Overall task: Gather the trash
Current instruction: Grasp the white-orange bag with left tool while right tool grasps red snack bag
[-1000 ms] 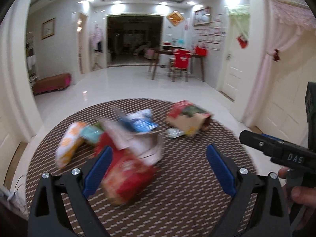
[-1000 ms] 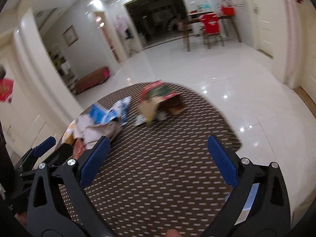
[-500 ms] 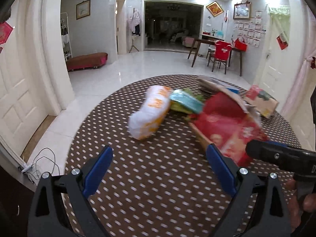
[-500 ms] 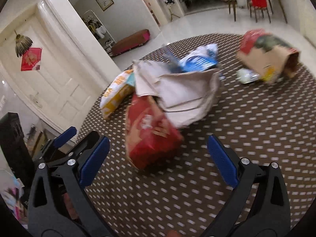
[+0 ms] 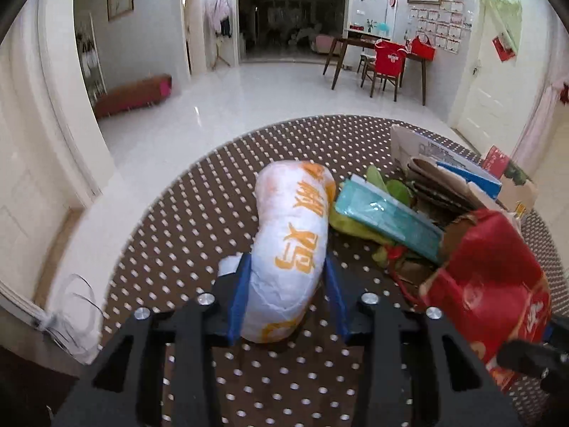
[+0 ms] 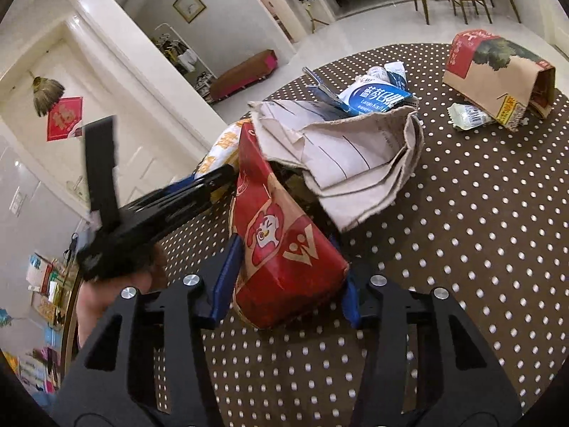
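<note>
A pile of trash lies on a round brown dotted table (image 5: 177, 242). A white bag with orange print (image 5: 291, 238) lies on the table between the blue pads of my left gripper (image 5: 288, 270). Its jaws are closing and the pads press on the bag's sides. My right gripper (image 6: 288, 270) is closing too, with its pads against a red paper bag (image 6: 281, 249). The red bag also shows in the left wrist view (image 5: 490, 277). The left gripper (image 6: 199, 185) reaches in from the left in the right wrist view, with a hand behind it.
A teal packet (image 5: 387, 224) and green scraps lie between the two bags. Folded brown paper (image 6: 355, 163) leans over the red bag, with a blue and white wrapper (image 6: 377, 98) behind it. A red and brown carton (image 6: 498, 78) and a small wrapper (image 6: 469, 115) lie at the far right.
Both grippers have come down and forward into the pile. The left jaws narrowed around the white and orange bag, the right jaws around the red paper bag. Both were wide open before.
</note>
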{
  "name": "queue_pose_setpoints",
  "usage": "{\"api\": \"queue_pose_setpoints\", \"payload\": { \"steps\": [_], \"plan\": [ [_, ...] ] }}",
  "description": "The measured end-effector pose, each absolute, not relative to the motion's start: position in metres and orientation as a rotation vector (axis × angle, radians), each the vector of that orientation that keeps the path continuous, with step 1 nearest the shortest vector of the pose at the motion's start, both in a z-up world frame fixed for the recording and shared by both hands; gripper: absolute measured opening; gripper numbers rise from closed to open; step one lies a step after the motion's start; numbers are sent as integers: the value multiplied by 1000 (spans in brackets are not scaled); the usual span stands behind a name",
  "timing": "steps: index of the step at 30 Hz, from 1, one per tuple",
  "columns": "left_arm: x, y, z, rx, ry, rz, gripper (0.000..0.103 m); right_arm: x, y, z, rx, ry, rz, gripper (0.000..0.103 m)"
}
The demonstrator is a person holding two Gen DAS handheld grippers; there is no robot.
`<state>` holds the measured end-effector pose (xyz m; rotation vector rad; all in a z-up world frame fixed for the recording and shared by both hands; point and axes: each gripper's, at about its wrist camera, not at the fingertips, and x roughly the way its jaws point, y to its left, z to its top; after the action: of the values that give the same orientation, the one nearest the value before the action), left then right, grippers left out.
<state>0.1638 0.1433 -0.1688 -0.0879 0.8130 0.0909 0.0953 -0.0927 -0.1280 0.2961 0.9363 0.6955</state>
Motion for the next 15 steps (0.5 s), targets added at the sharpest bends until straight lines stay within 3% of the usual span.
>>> {"api": "queue_pose_setpoints", "payload": {
  "steps": [15],
  "plan": [
    [49,120,-121,-192,585,147,31,64,-130,-89,335,790,815,48]
  ]
}}
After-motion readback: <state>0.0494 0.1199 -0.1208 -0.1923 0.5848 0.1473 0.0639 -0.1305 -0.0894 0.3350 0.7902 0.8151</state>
